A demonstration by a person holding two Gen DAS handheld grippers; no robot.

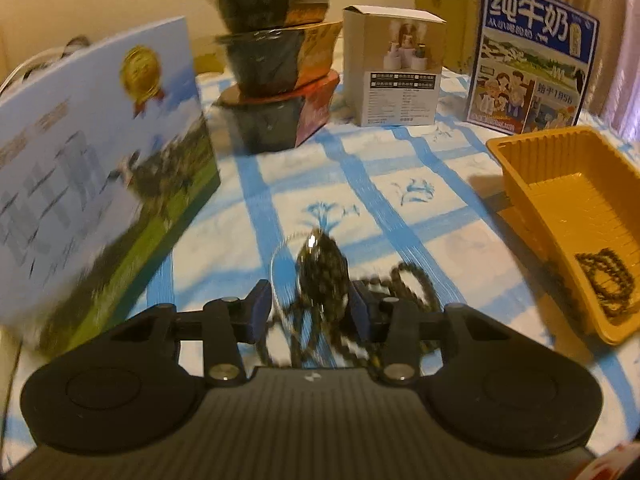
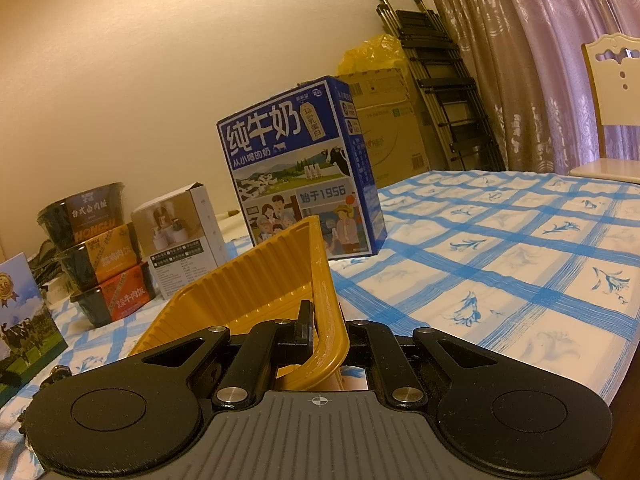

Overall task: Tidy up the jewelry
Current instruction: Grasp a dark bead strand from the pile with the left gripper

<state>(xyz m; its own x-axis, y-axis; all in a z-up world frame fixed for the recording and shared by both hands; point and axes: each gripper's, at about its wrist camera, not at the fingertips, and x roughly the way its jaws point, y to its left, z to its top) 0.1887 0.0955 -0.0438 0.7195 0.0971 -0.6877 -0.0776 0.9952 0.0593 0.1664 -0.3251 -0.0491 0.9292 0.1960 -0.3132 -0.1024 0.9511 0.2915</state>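
Observation:
In the left wrist view my left gripper (image 1: 310, 304) is shut on a bunch of dark beaded jewelry (image 1: 322, 270) with a thin wire ring, held above the blue checked cloth; bead strands hang below and to the right. An orange plastic tray (image 1: 532, 184) stands at the right with a dark bead bracelet (image 1: 608, 280) in its near corner. In the right wrist view my right gripper (image 2: 326, 330) is shut on the near rim of the orange tray (image 2: 256, 280), which is tipped up.
A blue milk carton box (image 1: 532, 64) (image 2: 300, 168), a white product box (image 1: 394, 68) (image 2: 180, 232) and stacked black meal bowls (image 1: 276, 60) (image 2: 100, 248) stand at the back. A large cow-picture box (image 1: 92, 160) stands left. A chair (image 2: 612, 112) is at the far right.

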